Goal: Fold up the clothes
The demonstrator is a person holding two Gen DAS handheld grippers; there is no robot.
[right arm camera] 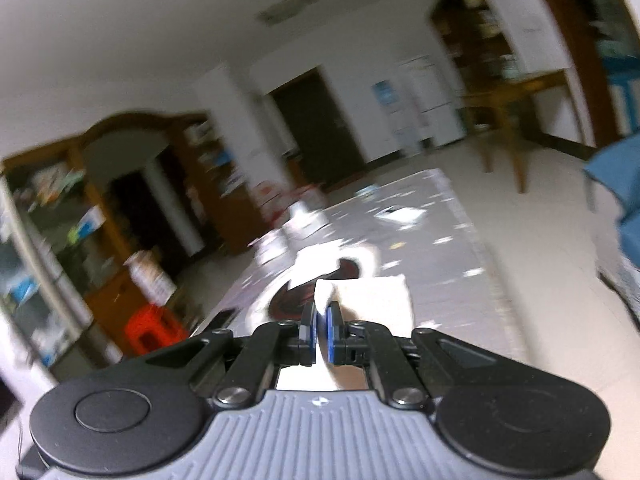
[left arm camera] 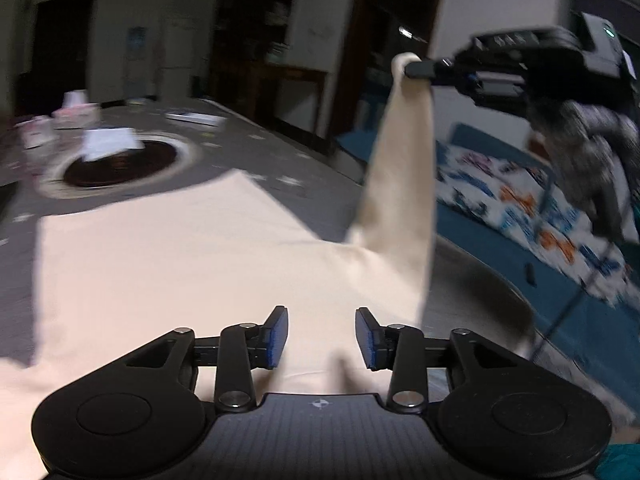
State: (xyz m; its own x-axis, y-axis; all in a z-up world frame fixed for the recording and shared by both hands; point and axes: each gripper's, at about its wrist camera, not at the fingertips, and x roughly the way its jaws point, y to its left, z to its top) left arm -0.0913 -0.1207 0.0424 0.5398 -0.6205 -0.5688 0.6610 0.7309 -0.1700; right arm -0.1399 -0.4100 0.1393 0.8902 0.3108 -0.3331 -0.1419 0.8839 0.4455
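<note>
- Left wrist view: left claw [left arm camera: 321,336], blue ribbed pads apart and empty, hovers over the smooth cream garment [left arm camera: 168,264] spread on the grey bench [left arm camera: 240,148] — one sleeve lifted ahead-right by the right claw [left arm camera: 412,68].
- Right wrist view: right claw [right arm camera: 321,334] pinched together on a soft cream fold — the garment [right arm camera: 372,300] bunches just beyond its pads.

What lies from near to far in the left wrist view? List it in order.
Left tongs, open over the cloth → cream garment spread flat on the table → dark round mat → white tissue box at the far end of the grey tablecloth.
</note>
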